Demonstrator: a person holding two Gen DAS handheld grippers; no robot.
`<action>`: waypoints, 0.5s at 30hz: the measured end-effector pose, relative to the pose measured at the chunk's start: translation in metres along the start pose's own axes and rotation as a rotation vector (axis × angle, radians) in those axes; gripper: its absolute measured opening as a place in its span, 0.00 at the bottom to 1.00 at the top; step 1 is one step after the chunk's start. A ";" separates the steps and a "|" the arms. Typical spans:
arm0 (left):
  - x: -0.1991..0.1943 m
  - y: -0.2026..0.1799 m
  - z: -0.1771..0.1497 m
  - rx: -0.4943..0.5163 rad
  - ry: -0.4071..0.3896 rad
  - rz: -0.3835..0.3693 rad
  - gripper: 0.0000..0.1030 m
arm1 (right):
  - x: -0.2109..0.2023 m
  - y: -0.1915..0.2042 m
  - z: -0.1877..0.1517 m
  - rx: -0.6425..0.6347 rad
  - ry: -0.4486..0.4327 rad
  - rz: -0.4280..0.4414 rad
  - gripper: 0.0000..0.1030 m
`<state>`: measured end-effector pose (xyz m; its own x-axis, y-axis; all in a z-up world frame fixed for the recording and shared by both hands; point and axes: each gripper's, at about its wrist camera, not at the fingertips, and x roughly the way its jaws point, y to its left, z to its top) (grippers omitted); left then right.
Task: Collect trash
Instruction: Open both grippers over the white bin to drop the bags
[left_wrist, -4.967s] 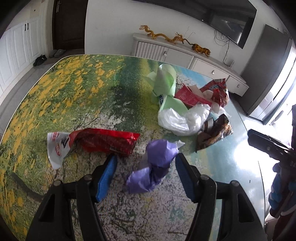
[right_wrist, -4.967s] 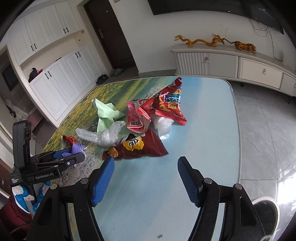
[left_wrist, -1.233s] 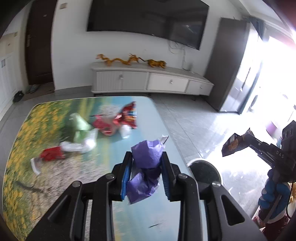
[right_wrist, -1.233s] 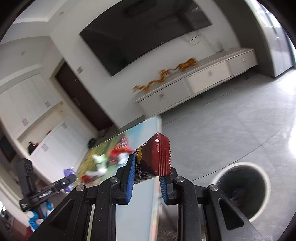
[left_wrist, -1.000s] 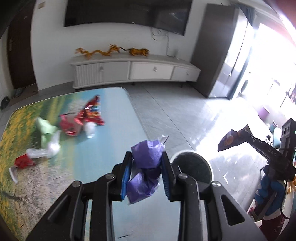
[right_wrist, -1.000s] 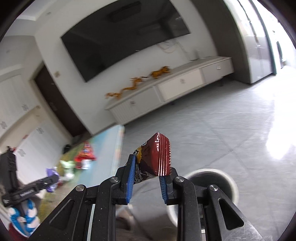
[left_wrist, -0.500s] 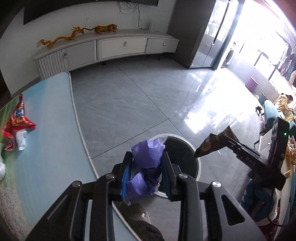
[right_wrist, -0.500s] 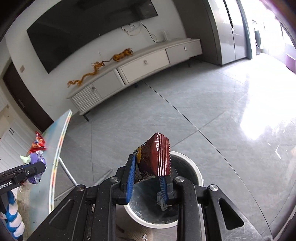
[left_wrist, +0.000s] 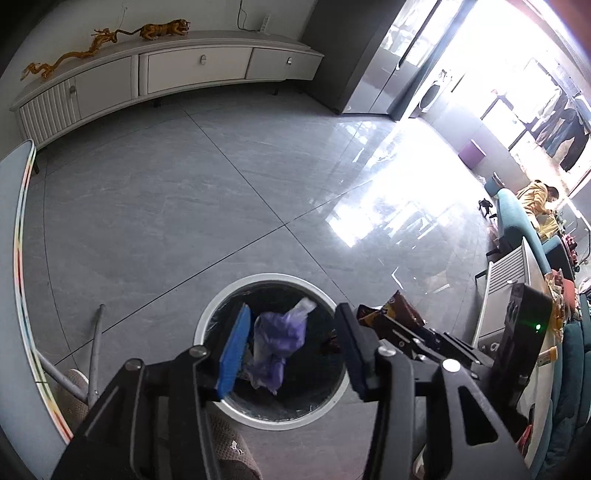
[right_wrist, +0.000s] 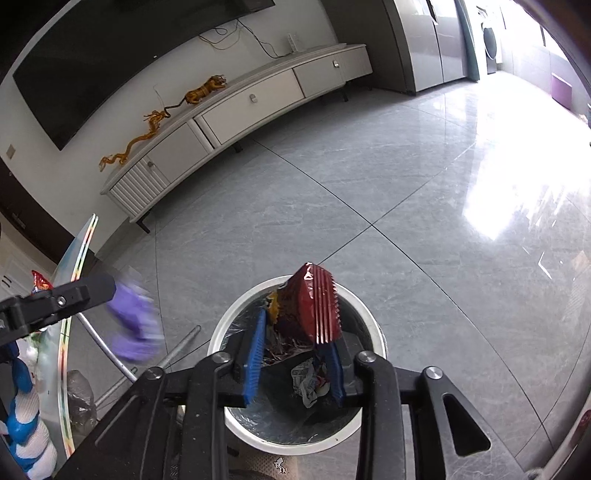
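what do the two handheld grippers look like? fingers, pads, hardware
Both match: the left gripper and right gripper are matte black plastic with two angular fingers, cut-out openings in the linkage arms and silver screw heads at the pivots. Each finger carries a ribbed blue pad. No cables show. In the right wrist view, a blue-and-white glove appears under the left gripper.

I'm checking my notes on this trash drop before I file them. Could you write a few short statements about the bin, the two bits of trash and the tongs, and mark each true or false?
1. The purple bag is between the jaws of the left tongs, above the bin. True.
2. The bin is square. False: its rim is round and white.
3. The left tongs are clamped on the bag. False: their jaws are opening, with a gap on one side of the bag.
4. The red wrapper is between the jaws of the right tongs. True.
5. The bin is empty. False: crumpled wrappers lie inside.
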<state>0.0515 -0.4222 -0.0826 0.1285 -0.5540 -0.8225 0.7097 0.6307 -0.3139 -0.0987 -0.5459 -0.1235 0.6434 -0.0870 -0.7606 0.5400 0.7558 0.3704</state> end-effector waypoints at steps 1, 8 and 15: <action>0.002 -0.002 0.002 0.000 0.000 -0.003 0.50 | 0.000 -0.002 0.000 0.005 0.002 -0.002 0.32; -0.003 -0.002 -0.001 -0.006 0.004 -0.024 0.50 | -0.002 -0.005 -0.002 0.017 0.008 -0.014 0.35; -0.017 0.000 -0.004 -0.015 -0.020 -0.015 0.50 | -0.011 -0.002 0.002 0.016 -0.012 -0.018 0.38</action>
<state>0.0469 -0.4102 -0.0701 0.1313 -0.5741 -0.8081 0.7014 0.6299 -0.3335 -0.1058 -0.5472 -0.1146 0.6403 -0.1082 -0.7605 0.5596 0.7439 0.3653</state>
